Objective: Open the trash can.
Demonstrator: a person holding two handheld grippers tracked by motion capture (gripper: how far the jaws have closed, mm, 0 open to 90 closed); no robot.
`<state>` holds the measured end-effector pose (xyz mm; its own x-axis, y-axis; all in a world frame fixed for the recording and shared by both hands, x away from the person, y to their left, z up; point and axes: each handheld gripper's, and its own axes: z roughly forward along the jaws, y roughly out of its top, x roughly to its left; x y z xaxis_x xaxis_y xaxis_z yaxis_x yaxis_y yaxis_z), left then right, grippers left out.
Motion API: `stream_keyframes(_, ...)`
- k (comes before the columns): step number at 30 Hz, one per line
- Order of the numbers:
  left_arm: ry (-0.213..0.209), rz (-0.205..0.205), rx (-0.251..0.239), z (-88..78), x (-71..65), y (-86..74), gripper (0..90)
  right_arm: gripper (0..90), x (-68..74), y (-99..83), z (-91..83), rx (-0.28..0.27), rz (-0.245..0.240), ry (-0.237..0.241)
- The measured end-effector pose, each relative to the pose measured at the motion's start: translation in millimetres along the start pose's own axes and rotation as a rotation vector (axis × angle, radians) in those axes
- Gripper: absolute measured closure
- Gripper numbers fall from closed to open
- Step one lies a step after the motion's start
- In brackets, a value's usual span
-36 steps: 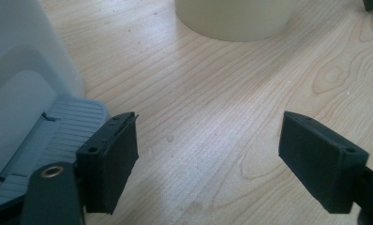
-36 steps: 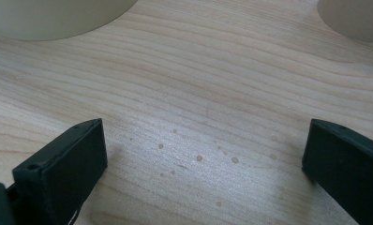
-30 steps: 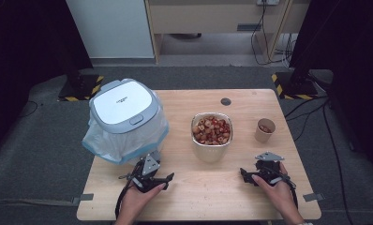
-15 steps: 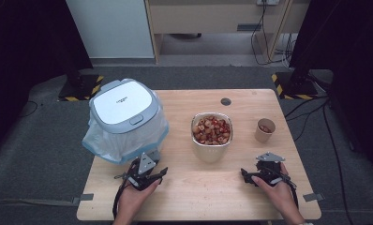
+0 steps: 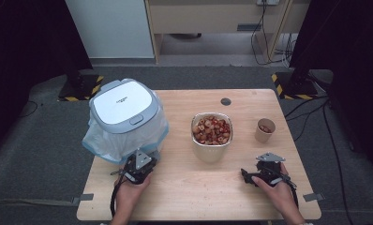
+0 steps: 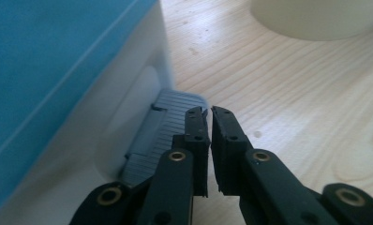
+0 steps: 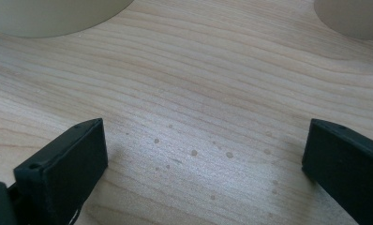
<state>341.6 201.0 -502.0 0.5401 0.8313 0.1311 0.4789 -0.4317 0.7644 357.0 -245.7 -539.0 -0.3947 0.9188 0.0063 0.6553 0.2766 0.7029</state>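
My left claw (image 6: 208, 112) has just been closing and is nearly shut, with nothing in it, right by the grey pedal (image 6: 163, 133) of the bin (image 5: 123, 115) at the counter's (image 5: 184, 197) left edge. The lid is down. My right claw (image 7: 203, 154) waits wide.
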Motion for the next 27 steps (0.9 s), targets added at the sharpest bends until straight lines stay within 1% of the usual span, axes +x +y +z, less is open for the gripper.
stream_keyframes(1, 0.000, 0.000, 0.000, 0.0, 0.0, 0.0, 85.2, 0.8, 0.0, 0.0, 0.0, 0.000, 0.000, 0.000)
stream_keyframes(2, 0.012, -0.002, 0.005, 3.3, 2.0, -0.4, 85.2, 0.8, 0.0, 0.0, 0.0, 0.000, 0.000, 0.000)
stream_keyframes(3, 0.012, -0.002, 0.005, 3.3, 2.0, -0.4, 85.2, 0.8, 0.0, 0.0, 0.0, 0.000, 0.000, 0.000)
stream_keyframes(4, 0.023, -0.001, 0.008, 5.7, 3.8, -1.2, 85.1, 0.8, 0.0, 0.0, 0.0, 0.000, 0.000, 0.000)
stream_keyframes(6, 0.027, -0.007, 0.007, 6.5, 4.7, -1.8, 85.2, 0.8, 0.0, 0.0, 0.0, 0.000, 0.000, 0.000)
stream_keyframes(15, 0.033, -0.006, 0.015, 9.5, 1.7, -5.5, 89.0, 0.8, -0.1, -0.3, -0.2, -0.001, -0.001, 0.001)
stream_keyframes(17, 0.029, -0.013, 0.020, 10.7, 2.3, -6.4, 89.1, 0.8, -0.2, -0.3, -0.2, -0.001, -0.001, 0.001)
stream_keyframes(18, 0.024, -0.025, 0.019, 10.8, 3.2, -7.0, 89.1, 0.8, -0.2, -0.3, -0.2, -0.001, -0.001, 0.001)
stream_keyframes(24, 0.022, -0.032, 0.043, 16.4, 2.3, -9.7, 89.2, 1.0, -0.3, -0.3, -0.3, 0.000, -0.001, 0.003)
stream_keyframes(27, 0.034, -0.018, 0.047, 18.2, 0.5, -10.8, 89.1, 1.0, -0.6, -0.1, -0.2, -0.001, 0.000, 0.002)
